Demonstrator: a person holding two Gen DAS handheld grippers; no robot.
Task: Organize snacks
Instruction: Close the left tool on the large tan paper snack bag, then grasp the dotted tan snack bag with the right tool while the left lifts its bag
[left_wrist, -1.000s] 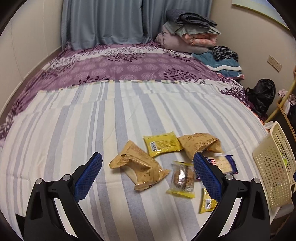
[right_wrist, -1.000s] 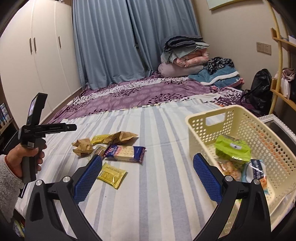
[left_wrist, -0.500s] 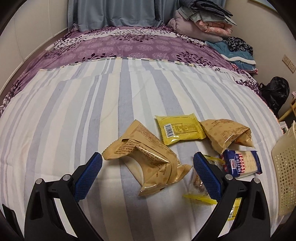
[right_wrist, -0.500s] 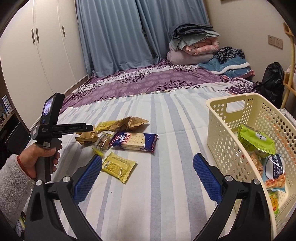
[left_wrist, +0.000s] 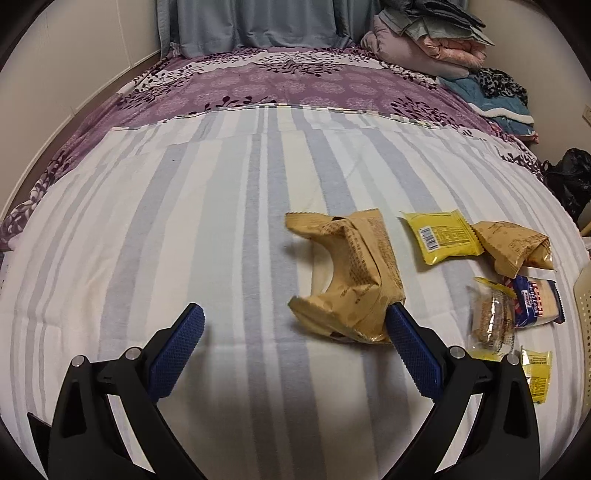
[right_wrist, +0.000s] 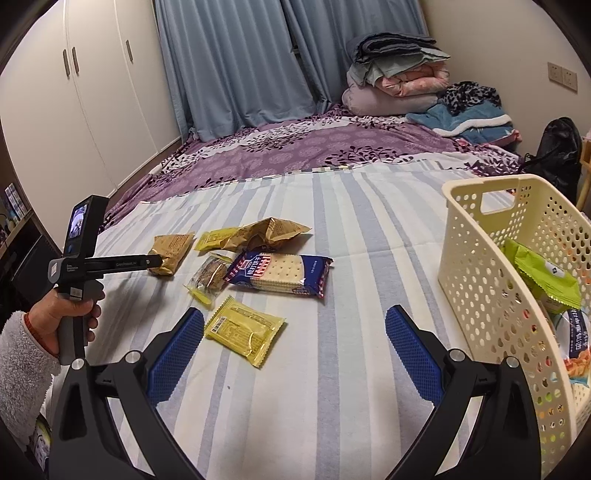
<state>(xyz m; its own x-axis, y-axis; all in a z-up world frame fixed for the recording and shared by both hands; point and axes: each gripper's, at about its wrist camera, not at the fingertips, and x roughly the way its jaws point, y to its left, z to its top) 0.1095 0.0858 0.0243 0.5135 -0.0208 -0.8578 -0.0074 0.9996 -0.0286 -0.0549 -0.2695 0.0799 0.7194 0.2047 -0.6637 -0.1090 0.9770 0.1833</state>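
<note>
**Two open grippers, one crumpled bag within reach**

Two grippers hang over the striped bed, both with fingers spread wide and holding nothing. The left gripper (left_wrist: 293, 323) has its right pad touching the near end of a crumpled tan bag (left_wrist: 351, 273), which lies mid-bed at the left of the snack pile. The bag looks light, soft and crinkly, probably slippery; its puffed near end seems the best hold. The right gripper (right_wrist: 294, 323) hovers by a yellow packet (right_wrist: 243, 330), with the basket (right_wrist: 480, 258) at the right edge.
</note>
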